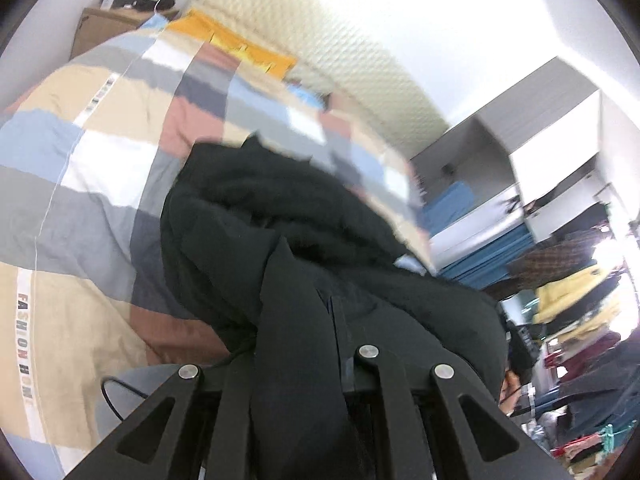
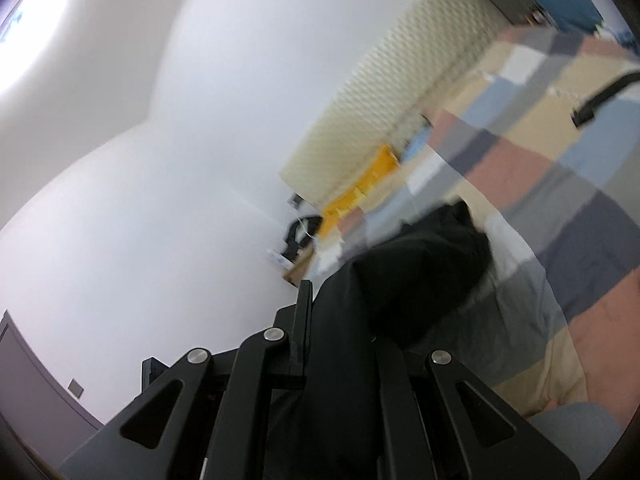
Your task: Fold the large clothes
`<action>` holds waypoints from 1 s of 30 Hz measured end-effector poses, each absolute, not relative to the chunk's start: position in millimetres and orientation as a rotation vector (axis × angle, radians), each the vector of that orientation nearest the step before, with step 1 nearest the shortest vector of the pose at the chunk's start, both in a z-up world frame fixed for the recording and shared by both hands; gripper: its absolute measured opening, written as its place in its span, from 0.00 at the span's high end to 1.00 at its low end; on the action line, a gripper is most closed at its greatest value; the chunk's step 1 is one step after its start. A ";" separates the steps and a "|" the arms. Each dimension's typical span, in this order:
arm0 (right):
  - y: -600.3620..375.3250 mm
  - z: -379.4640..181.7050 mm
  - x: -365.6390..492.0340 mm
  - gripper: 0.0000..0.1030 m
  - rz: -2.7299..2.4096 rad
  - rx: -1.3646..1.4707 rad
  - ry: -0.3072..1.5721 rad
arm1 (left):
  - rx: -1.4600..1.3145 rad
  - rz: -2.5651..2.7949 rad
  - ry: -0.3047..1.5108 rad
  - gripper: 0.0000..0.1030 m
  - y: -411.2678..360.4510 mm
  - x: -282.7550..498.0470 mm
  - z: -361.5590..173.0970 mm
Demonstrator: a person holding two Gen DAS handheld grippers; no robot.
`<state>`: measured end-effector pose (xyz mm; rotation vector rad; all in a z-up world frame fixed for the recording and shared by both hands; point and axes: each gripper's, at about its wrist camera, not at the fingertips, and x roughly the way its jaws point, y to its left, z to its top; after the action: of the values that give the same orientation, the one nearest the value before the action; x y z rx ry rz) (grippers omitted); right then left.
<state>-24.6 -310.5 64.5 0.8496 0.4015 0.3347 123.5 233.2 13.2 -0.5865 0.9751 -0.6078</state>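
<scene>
Both your left gripper (image 1: 304,280) and right gripper (image 2: 340,304) clamp the bunched, matte black garment (image 1: 304,208), mid-frame over the patchwork duvet (image 1: 88,168) printed "FASHION HOME" at lower left.

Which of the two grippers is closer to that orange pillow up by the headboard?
Hard to call. Both the left gripper and the right gripper are clamped on the black garment, well short of the orange pillow at the bed's far end.

"FASHION HOME" printed in capitals along a white stripe (image 1: 25,344) of the patchwork duvet cover (image 1: 100,184). Same lettering repeated on a farther stripe, too blurred to read.
</scene>
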 end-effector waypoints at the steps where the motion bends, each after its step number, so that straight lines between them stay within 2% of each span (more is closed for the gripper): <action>1: -309.3 75.6 -30.1 0.93 0.340 0.836 0.375 | -0.594 -0.616 0.951 0.90 236.4 118.8 24.1; 6: -309.8 110.4 -37.0 0.93 0.356 0.820 0.296 | -0.588 -0.626 0.862 0.89 234.2 106.3 65.2; 11: -315.4 117.3 -3.4 0.93 0.302 0.794 0.311 | -0.527 -0.583 0.841 0.89 223.7 123.3 75.7; 17: -327.6 105.7 38.3 0.93 0.203 0.800 0.326 | -0.645 -0.582 0.888 0.87 220.5 174.6 60.4; 30: -326.7 69.6 156.4 0.93 0.045 0.546 0.407 | -0.431 -0.356 0.890 0.86 171.5 277.2 35.3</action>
<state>156.4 -326.7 69.6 0.5455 0.4074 0.0447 277.2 171.5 35.3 -0.4312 0.8901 -0.3561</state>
